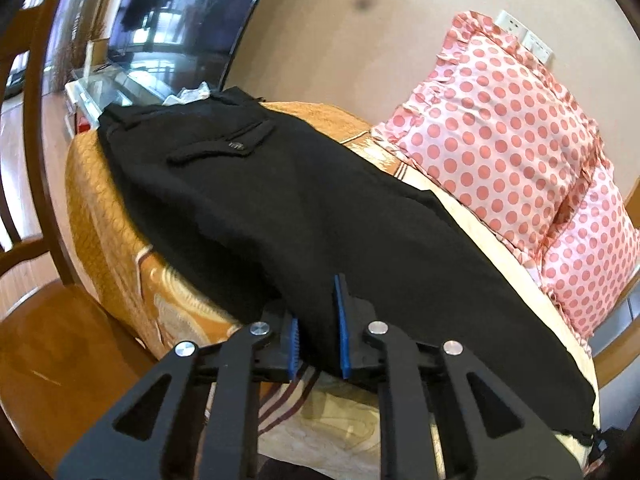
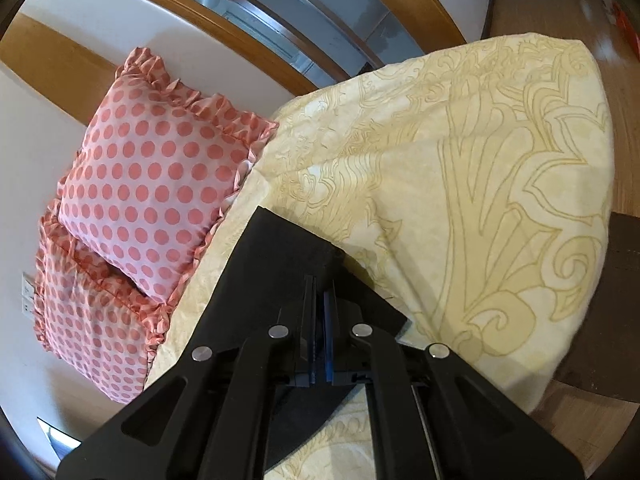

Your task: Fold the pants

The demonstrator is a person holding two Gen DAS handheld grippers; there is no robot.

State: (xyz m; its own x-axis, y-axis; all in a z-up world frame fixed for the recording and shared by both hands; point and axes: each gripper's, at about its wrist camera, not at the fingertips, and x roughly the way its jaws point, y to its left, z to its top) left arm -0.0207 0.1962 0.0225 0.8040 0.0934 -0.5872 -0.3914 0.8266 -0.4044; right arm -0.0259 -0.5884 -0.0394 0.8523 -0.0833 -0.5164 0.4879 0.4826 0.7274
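Observation:
Black pants (image 1: 304, 200) lie lengthwise on the bed, waistband and a flap pocket (image 1: 224, 144) at the far end, folded leg on leg. My left gripper (image 1: 320, 332) has its blue pads on either side of a fold of the pants' near edge, jaws partly closed on it. In the right wrist view the pants' hem end (image 2: 288, 256) lies flat on the cream bedspread (image 2: 460, 184). My right gripper (image 2: 319, 312) is shut on that hem, the pads pressed together with black cloth between them.
Two pink polka-dot pillows (image 1: 500, 132) (image 2: 148, 176) lean on the wall beside the pants. A wooden chair (image 1: 36, 160) stands left of the bed. A TV (image 1: 180, 12) hangs beyond the bed's far end. A wooden door frame (image 2: 280, 28) and floor lie past the bed.

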